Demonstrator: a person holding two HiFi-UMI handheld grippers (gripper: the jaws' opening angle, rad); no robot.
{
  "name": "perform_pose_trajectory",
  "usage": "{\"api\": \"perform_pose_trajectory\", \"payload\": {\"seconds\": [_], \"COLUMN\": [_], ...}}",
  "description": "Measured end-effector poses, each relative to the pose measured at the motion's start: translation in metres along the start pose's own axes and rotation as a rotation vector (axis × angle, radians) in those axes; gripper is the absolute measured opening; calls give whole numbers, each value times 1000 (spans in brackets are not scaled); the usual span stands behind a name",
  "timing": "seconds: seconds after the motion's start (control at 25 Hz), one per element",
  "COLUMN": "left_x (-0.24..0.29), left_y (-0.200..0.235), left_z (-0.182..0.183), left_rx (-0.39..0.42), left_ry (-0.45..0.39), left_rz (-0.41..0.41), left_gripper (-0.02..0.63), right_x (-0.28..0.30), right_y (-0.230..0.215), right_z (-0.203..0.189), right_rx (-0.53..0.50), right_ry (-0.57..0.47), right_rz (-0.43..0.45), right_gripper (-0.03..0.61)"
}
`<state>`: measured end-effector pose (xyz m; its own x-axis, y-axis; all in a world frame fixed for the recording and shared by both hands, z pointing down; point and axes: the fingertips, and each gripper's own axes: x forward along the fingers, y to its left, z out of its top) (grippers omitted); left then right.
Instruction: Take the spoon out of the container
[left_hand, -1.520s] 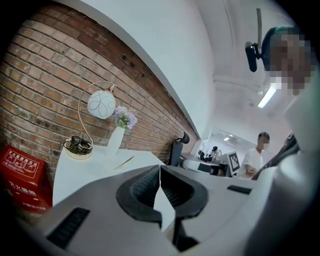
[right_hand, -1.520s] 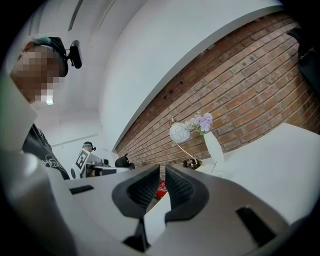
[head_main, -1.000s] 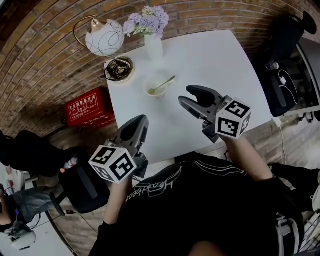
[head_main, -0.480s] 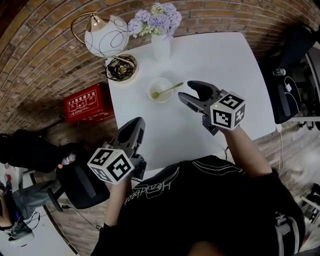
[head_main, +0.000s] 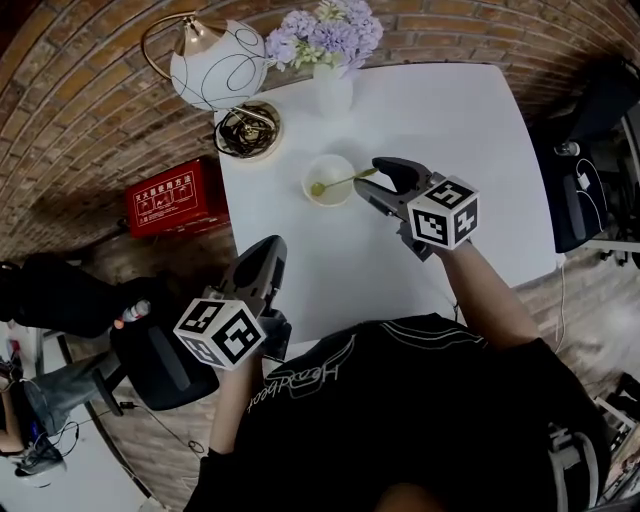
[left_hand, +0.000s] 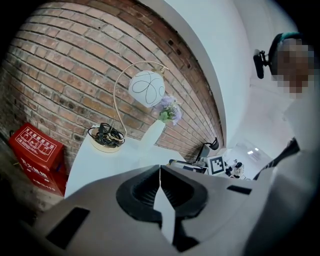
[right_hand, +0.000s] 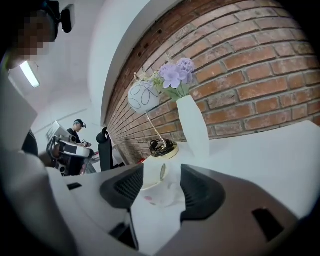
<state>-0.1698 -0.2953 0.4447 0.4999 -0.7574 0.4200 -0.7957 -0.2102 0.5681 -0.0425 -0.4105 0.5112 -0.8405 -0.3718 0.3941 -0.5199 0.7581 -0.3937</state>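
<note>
A small white bowl stands on the white table, with a gold spoon in it, its handle leaning out to the right. My right gripper is open, and its tips sit around the handle's end without pressing on it. In the right gripper view the bowl and the spoon show between the open jaws of the right gripper. My left gripper hangs shut and empty over the table's front left edge; in its own view the left gripper shows its jaws touching.
A white globe lamp with a cable-filled gold base and a white vase of purple flowers stand at the table's far side. A red box lies on the floor to the left. Black chairs stand around the table.
My right gripper has moved forward and left to the spoon handle, and its jaws have widened. The left gripper has hardly moved.
</note>
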Motion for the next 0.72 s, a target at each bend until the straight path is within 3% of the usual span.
{"api": "perform_pose_trajectory", "payload": {"seconds": [0.24, 0.36, 0.72], "left_x": [2, 3, 0], "left_y": [6, 7, 7], "left_z": [0, 0, 0], "left_rx": [-8, -10, -8], "left_ry": [3, 4, 4], "left_rz": [8, 7, 14], "left_gripper": [6, 6, 6], "right_x": [8, 9, 8], "right_y": [-1, -2, -4], "right_z": [-6, -6, -4], "right_rx": [1, 12, 40], "right_ry": [19, 16, 7], "right_rz": [-1, -3, -30], "right_gripper": [191, 95, 15]}}
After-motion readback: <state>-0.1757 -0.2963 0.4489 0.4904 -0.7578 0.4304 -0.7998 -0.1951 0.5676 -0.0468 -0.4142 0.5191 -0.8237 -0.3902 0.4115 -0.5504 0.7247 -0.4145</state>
